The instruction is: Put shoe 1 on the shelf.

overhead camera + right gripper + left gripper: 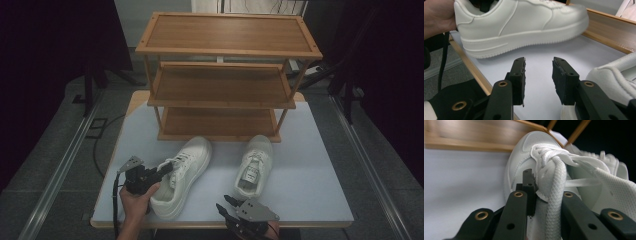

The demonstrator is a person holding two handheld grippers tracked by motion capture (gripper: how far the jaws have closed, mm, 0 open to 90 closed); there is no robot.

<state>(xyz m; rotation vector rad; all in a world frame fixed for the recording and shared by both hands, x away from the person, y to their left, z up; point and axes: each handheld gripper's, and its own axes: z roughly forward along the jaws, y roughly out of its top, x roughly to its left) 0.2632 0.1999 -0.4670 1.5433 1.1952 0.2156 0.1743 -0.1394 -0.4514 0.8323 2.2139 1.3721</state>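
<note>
A pale table [310,165] stood in a dark room, with a three-tier wooden shoe rack [225,75] at its far edge. Two white sneakers sat on the table just in front of the rack's lowest shelf. The left sneaker [182,175] lay at a slant, toe toward the rack and heel near the front edge of the table; in the right gripper view its sole appeared lifted off the table at the toe end. The right sneaker [255,165] rested flat, well apart from the first, with its toe close to the rack.

The left gripper [159,172], held in the person's left hand [134,202], had its jaws pinched on the side wall of the left sneaker beside the laces, one jaw outside and one inside the opening. The right gripper [225,204] hovered low at the near edge, just in front of the right sneaker's heel, its jaws spread with only bare table between them.
</note>
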